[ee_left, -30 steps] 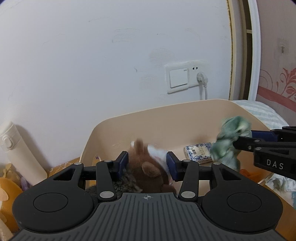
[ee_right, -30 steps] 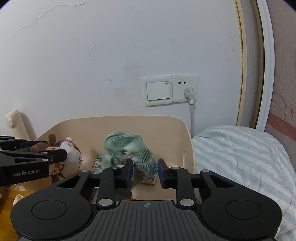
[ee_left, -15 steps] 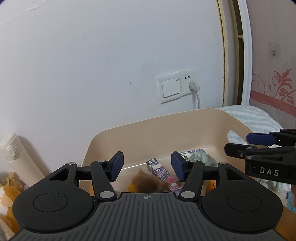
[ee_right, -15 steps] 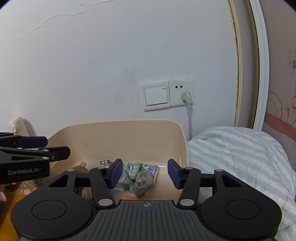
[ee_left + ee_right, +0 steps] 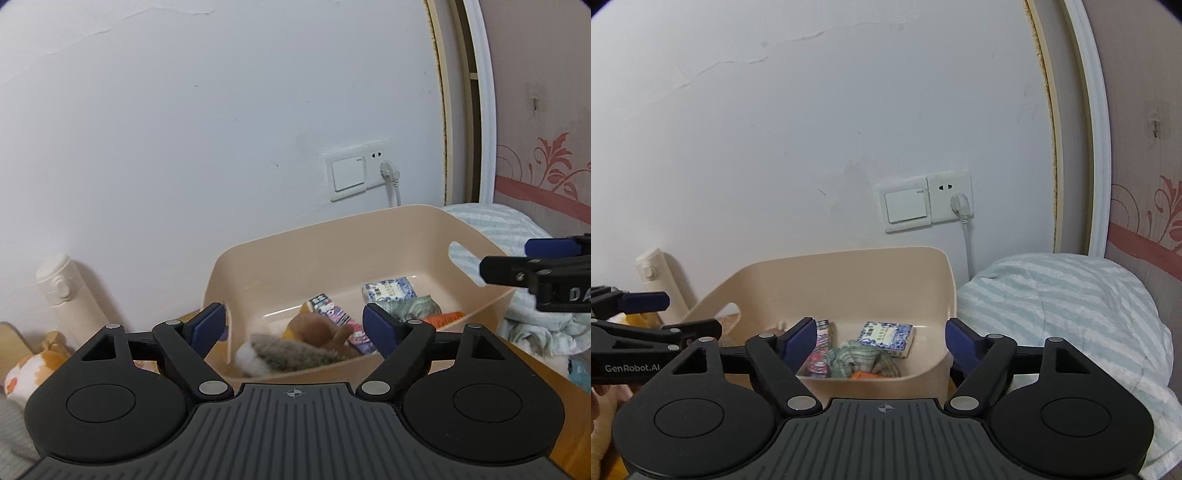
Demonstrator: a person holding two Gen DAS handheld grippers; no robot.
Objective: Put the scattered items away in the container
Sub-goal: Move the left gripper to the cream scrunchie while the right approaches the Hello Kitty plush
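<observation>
A beige plastic container (image 5: pixel 332 236) stands against the wall. In it lie a brown plush toy (image 5: pixel 314 332), a patterned box (image 5: pixel 334 317), a blue-and-white packet (image 5: pixel 388 291), a green cloth (image 5: pixel 410 308) and something orange (image 5: pixel 447 317). My left gripper (image 5: pixel 293 325) hovers before the near rim, its jaws opening with nothing between the pads. My right gripper (image 5: pixel 881 339) hovers beside it, jaws also opening and empty, above the green cloth (image 5: pixel 864 360) and the packet (image 5: pixel 886 334). Each gripper shows in the other's view: the right gripper (image 5: pixel 517 258) and the left gripper (image 5: pixel 687 314).
A white flask (image 5: pixel 70 295) leans on the wall left of the container. An orange-and-white plush (image 5: pixel 29 369) lies at the far left. Striped bedding (image 5: pixel 1071 314) fills the right side. A switch and socket (image 5: pixel 927 203) sit on the wall behind.
The left gripper let go of the brown plush toy and the right one of the green cloth; both now lie in the container. Both grippers drew back and up, jaws widening.
</observation>
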